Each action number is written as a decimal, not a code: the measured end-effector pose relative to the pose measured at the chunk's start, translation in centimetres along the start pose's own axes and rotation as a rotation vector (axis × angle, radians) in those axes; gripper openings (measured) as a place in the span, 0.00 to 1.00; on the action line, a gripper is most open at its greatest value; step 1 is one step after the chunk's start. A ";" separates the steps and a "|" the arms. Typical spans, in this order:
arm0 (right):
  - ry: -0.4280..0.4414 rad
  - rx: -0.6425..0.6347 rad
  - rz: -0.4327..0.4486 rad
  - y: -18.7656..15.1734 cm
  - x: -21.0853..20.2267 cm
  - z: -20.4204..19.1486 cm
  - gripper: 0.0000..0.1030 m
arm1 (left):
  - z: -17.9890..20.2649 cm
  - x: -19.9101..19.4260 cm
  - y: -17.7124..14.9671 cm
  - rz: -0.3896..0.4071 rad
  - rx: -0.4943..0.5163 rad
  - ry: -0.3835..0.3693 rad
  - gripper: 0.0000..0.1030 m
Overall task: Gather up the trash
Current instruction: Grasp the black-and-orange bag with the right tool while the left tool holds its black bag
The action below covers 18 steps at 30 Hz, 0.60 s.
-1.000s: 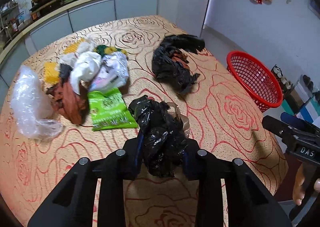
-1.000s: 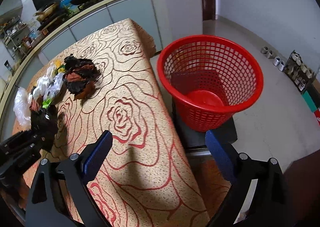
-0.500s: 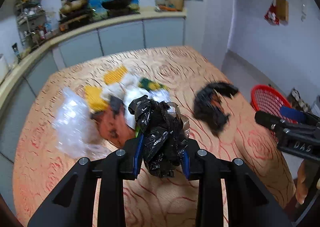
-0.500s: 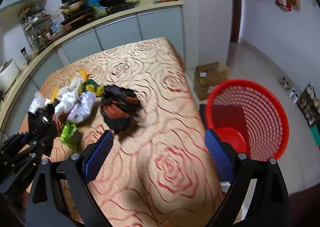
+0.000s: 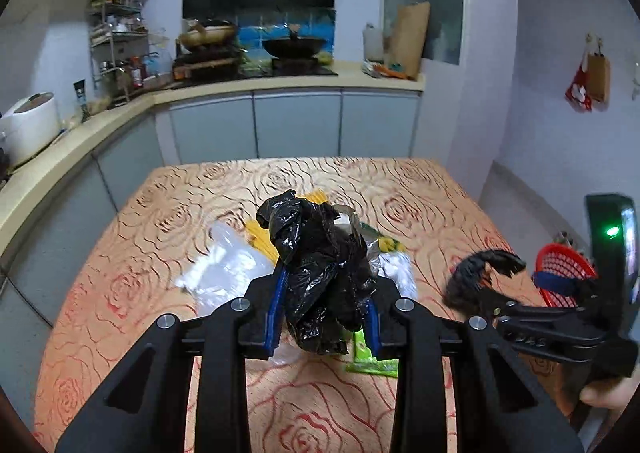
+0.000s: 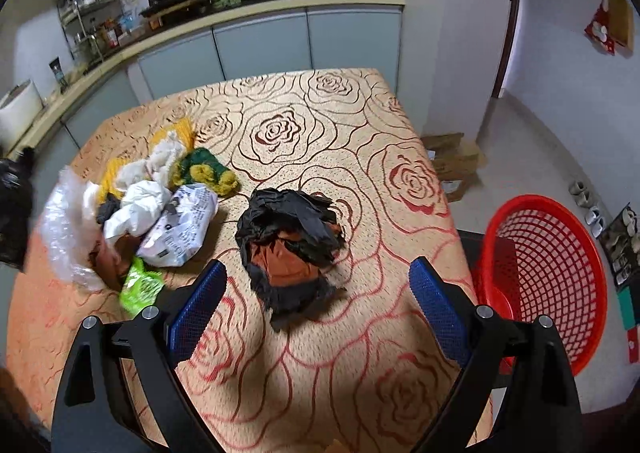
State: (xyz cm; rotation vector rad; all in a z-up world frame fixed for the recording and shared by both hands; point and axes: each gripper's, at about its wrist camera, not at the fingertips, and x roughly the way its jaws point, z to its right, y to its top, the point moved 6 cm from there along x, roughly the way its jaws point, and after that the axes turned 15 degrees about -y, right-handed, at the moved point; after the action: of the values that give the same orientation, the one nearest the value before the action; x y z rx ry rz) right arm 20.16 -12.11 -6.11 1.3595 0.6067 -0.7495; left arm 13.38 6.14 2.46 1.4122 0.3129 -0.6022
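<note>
The left gripper [image 5: 323,317] clamps a crumpled black plastic bag [image 5: 320,273] between its blue-padded fingers [image 5: 277,309], holding it raised above a rose-patterned tablecloth [image 6: 340,125]. The right gripper [image 6: 318,305] stands wide apart and empty, with a second black bag [image 6: 290,249], wrapped around something orange, lying on the cloth just beyond its tips. To the left sits a heap of white, clear, green and yellow wrappers [image 6: 152,205]. A red mesh basket [image 6: 548,277] stands on the floor beside the table's right edge. Grey kitchen cabinets [image 5: 296,125] line the far wall.
</note>
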 end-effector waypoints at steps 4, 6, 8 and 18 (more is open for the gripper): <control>-0.019 -0.031 -0.014 0.4 1.8 -1.3 0.87 | -0.5 -0.1 0.6 0.016 -0.001 0.016 0.29; -0.029 -0.042 -0.028 0.3 2.8 -1.7 0.87 | -0.6 -0.2 0.8 0.022 0.000 0.023 0.29; -0.035 -0.047 -0.028 0.4 3.2 -2.0 0.86 | -0.6 -0.4 1.0 0.029 0.006 0.031 0.29; -0.011 -0.050 -0.041 -0.2 3.6 -2.4 0.40 | -0.8 -1.0 1.1 0.050 0.004 0.052 0.29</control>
State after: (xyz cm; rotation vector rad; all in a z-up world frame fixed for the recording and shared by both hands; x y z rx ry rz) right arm 22.38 -10.21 -9.29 1.2990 0.6424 -0.7698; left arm 13.27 7.16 3.81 1.4371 0.3170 -0.5264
